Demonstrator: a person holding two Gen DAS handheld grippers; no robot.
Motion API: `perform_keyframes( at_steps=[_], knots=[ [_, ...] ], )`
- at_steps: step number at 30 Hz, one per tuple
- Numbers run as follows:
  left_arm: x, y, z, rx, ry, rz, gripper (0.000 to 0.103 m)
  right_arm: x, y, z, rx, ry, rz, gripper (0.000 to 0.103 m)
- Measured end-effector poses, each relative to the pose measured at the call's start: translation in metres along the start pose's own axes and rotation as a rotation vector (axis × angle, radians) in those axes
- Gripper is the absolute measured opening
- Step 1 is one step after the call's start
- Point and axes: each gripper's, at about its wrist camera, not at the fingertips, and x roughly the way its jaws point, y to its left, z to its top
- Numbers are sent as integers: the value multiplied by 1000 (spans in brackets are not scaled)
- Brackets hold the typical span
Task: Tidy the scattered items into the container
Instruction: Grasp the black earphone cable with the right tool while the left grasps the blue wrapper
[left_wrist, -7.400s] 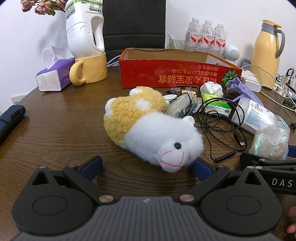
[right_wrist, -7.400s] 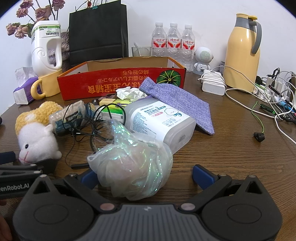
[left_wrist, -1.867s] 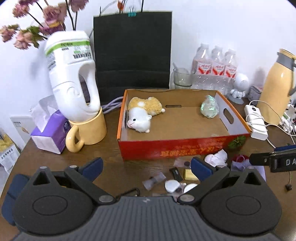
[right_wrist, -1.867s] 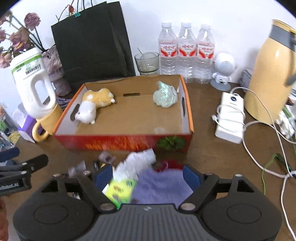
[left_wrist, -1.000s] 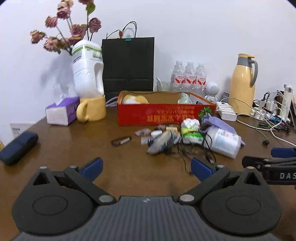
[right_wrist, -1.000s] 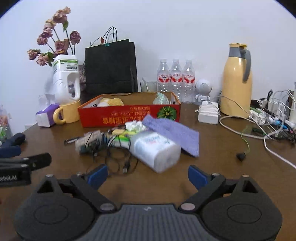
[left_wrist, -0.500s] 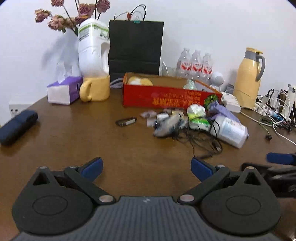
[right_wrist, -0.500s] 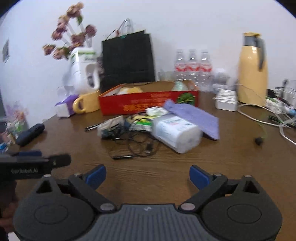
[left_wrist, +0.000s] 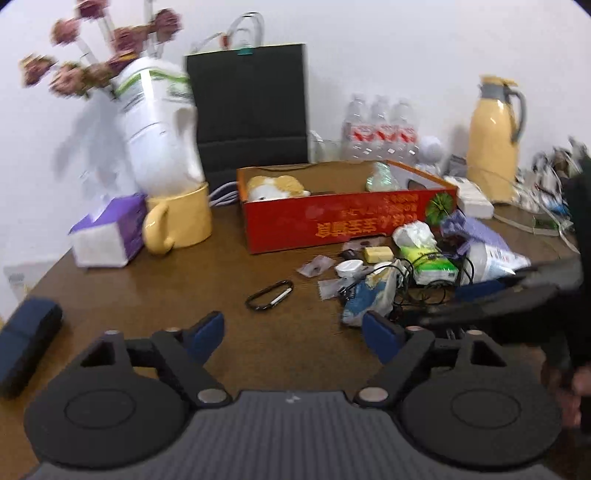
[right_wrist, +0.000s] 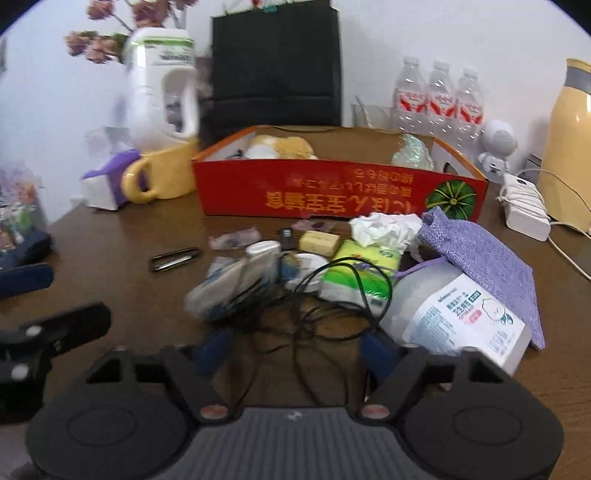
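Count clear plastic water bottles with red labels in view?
3, in a row by the back wall behind the red cardboard box: left bottle, middle bottle, right bottle. None seems hidden.

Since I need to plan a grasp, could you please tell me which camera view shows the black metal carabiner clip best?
The left wrist view: the black metal carabiner clip lies apart from the clutter, its whole loop open to view. In the right wrist view the clip appears flatter, blurred and nearly edge-on.
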Motion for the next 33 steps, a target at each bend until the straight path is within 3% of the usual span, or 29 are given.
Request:
perform_keyframes(
  at_steps=[4,5,7,9,10,11,13,16,20,27,29,33],
  knots=[
    [10,-14,1,99,-15,-120,80,6,-10,3,18,-14,-32,24],
    [13,-21,3,139,-19,-148,80,5,-15,3,31,-14,-4,7],
    [24,-37,6,207,-19,-176,78,3,-24,3,64,-4,41,6],
    [38,-52,11,240,5,-168,64,-3,-27,3,64,-21,44,5],
    [45,-57,12,243,31,-165,46,-6,-27,4,60,-32,37,5],
    [54,-61,13,233,73,-166,33,-11,-28,5,57,-43,34,4],
    [64,-60,14,187,111,-145,27,-21,-28,7,44,-77,31,4],
    [66,-50,16,111,127,-153,10,-36,-29,14,17,-125,6,3],
    [50,-35,21,31,121,-151,6,-55,-30,26,0,-185,-22,2],
    [-36,-1,26,-68,-15,-158,6,-124,-30,50,-19,-376,-45,2],
    [-60,12,25,-137,-57,-194,6,-142,-32,53,-15,-414,-44,2],
    [-95,39,23,-294,-91,-200,6,-172,-42,51,-3,-468,-148,2]
  ],
)
